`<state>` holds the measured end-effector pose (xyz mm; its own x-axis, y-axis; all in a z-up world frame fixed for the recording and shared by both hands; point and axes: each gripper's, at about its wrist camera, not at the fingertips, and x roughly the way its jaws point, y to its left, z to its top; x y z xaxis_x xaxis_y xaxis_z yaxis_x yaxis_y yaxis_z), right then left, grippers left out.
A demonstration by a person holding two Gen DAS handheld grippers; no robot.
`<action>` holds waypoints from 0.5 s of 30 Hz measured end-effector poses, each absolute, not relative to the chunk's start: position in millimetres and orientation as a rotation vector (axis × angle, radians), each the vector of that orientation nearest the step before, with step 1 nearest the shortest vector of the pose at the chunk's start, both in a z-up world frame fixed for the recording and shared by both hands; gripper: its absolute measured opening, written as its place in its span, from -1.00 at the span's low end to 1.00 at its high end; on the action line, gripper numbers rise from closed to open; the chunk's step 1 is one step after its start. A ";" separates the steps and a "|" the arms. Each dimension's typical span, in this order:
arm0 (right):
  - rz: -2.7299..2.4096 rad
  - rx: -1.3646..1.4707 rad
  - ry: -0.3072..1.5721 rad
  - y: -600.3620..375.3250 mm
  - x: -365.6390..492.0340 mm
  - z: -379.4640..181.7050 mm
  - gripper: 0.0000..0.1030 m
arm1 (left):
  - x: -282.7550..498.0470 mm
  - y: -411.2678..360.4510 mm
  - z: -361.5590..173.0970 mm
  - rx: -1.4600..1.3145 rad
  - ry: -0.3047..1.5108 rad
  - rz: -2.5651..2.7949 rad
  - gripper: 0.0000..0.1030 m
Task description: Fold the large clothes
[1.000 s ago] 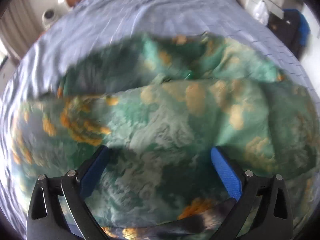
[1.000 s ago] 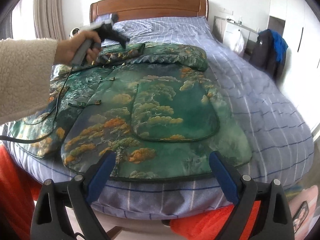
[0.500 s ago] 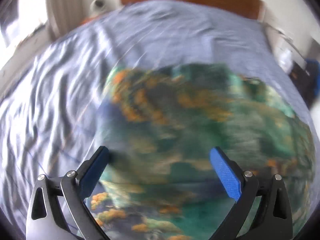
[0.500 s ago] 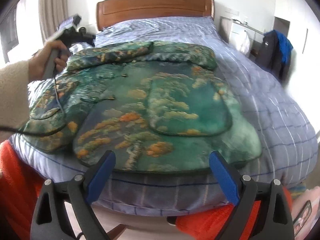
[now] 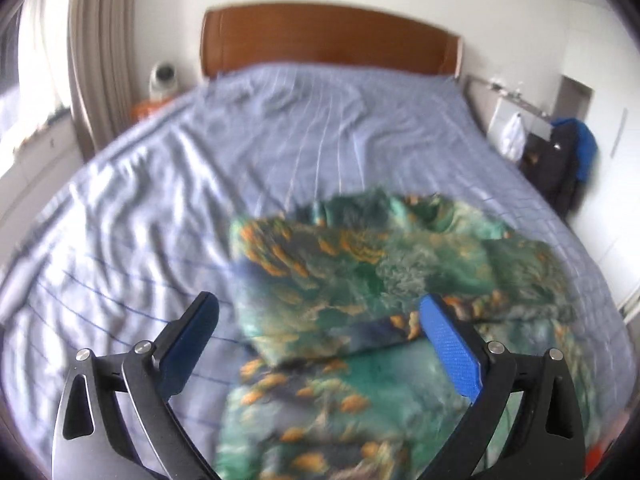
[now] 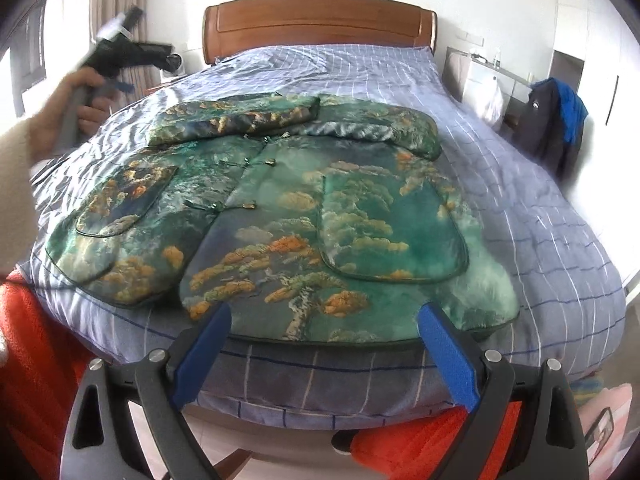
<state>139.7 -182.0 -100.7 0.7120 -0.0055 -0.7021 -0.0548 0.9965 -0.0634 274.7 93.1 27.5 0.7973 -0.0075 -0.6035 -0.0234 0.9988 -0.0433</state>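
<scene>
1. A large green garment (image 6: 304, 216), printed with orange and gold trees, is lying spread out on the bed (image 6: 540, 216), front side up, its lower hem reaching the foot edge nearest me.
2. One sleeve (image 6: 236, 118) is lying folded across the top of the garment, running along the shoulder line toward the collar.
3. Two rounded pockets are showing on the front panels: a big one (image 6: 392, 228) on the right side of the picture and a smaller, darker one (image 6: 124, 200) on the left.
4. The right gripper (image 6: 324, 352) is hovering at the foot of the bed, just over the hem, its blue-padded fingers (image 6: 450, 360) spread wide apart and gripping nothing.
5. The left gripper (image 5: 318, 346) is being held up in the air above the left side of the bed by a hand (image 6: 76, 104) in a fuzzy cream sleeve (image 6: 16, 184). Its own camera is showing both fingers spread wide with nothing between them, looking down on the folded sleeve and the upper part of the garment (image 5: 384, 276), which are blurred.
6. The bedsheet is pale blue with thin stripes and wrinkled on the left side, and a wooden headboard (image 6: 316, 24) is standing behind it.
7. A dark jacket with blue fabric (image 6: 560, 120) is hanging at the right wall, and something orange-red (image 6: 36, 352) is lying on the floor beside the bed's foot.
</scene>
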 end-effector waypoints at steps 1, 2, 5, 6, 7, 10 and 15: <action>0.035 -0.087 0.770 -178.9 139.0 -99.1 0.82 | 259.3 97.7 38.9 -0.017 0.625 0.013 0.96; 0.042 -0.091 0.764 -176.5 138.4 -98.2 0.82 | 250.6 103.3 45.5 0.006 0.614 0.022 0.96; 0.073 -0.103 0.753 -166.8 136.2 -97.4 0.82 | 221.1 121.4 62.3 0.076 0.600 0.070 0.97; 0.080 -0.104 0.753 -164.6 135.7 -98.5 0.82 | 210.8 128.0 65.3 0.099 0.601 0.093 0.97; 0.087 -0.105 0.755 -163.0 135.7 -99.3 0.82 | 200.3 133.4 67.7 0.121 0.602 0.113 0.97; 0.100 -0.105 0.758 -160.9 136.1 -101.4 0.82 | 174.4 139.9 72.1 0.177 0.614 0.151 0.97; 0.089 -0.102 0.754 -164.2 137.3 -101.2 0.82 | 134.6 127.8 50.7 0.124 0.646 0.119 0.97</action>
